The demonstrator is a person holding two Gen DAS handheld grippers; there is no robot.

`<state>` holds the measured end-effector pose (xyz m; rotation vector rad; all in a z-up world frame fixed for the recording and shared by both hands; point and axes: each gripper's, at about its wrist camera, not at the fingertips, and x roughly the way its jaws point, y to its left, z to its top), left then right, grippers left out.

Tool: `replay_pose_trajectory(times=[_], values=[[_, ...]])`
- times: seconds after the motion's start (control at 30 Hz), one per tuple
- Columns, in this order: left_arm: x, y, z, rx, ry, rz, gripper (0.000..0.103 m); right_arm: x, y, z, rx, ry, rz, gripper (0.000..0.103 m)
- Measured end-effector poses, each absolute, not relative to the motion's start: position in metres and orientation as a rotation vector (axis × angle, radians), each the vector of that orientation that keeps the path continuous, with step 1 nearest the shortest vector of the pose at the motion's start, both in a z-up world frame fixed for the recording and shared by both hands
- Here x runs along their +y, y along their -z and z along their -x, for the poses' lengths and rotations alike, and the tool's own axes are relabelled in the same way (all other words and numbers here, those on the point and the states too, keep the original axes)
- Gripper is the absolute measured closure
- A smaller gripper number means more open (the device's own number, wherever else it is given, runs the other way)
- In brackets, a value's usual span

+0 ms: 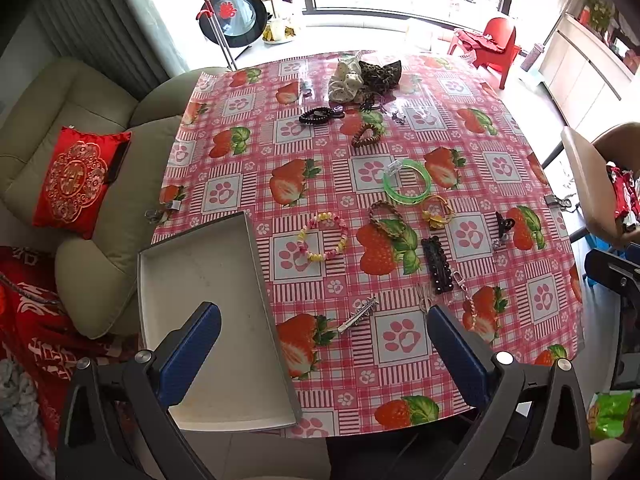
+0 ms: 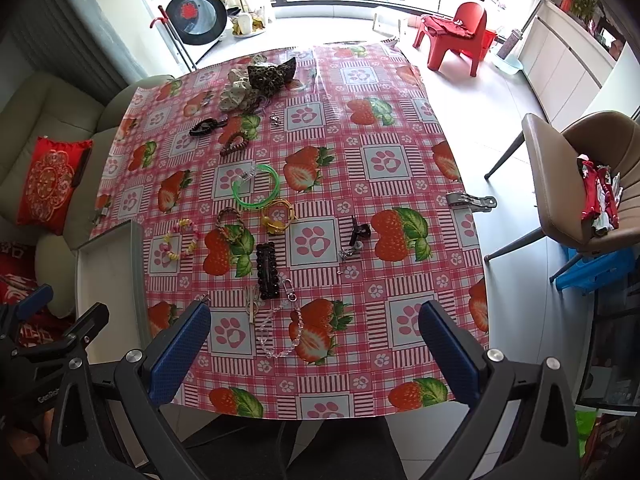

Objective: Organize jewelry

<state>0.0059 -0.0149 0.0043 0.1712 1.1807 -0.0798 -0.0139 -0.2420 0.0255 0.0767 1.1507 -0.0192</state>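
Jewelry lies scattered on a table with a pink strawberry cloth (image 1: 400, 384). A grey tray (image 1: 208, 280) sits empty at the near left corner. Near the middle are a green bangle (image 1: 407, 182), a pastel bead bracelet (image 1: 323, 237), a braided bracelet (image 1: 387, 218), a yellow bracelet (image 1: 437, 212) and a black beaded clip (image 1: 437, 266). A silver hair clip (image 1: 358, 314) lies between my left gripper's (image 1: 324, 314) wide-open fingers, well below them. My right gripper (image 2: 314, 312) is open too, above a clear bead chain (image 2: 280, 332). Neither holds anything.
Scrunchies (image 1: 362, 78) and dark hair ties (image 1: 316, 115) lie at the far side. A beige sofa with a red cushion (image 1: 74, 178) stands left of the table, a tan chair (image 2: 580, 176) right. A red plastic chair (image 2: 456, 36) and a washing machine (image 2: 196, 16) stand by the window.
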Motion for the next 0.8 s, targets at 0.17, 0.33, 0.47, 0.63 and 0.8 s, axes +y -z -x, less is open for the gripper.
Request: replay_pose_trajectory(times=[0.17,0.33,0.47,0.63,0.8], values=[[-0.015,-0.005,-0.006,1.181,0.078,-0.169,0.000,-0.240,-0.026,0.013,1.148,0.014,-0.073,0.000],[-0.014,-0.005,-0.007,1.180,0.075,-0.168,0.000,-0.237,-0.027,0.014,1.144,0.008,-0.069,0.000],[-0.013,-0.006,-0.007,1.178,0.077,-0.170,0.000,-0.236,-0.027,0.014,1.143,0.008,-0.068,0.000],[-0.012,-0.006,-0.007,1.179,0.076,-0.168,0.000,-0.232,-0.028,0.014,1.143,0.006,-0.067,0.000],[-0.013,-0.006,-0.006,1.178,0.076,-0.169,0.000,-0.233,-0.028,0.015,1.142,0.007,-0.067,0.000]])
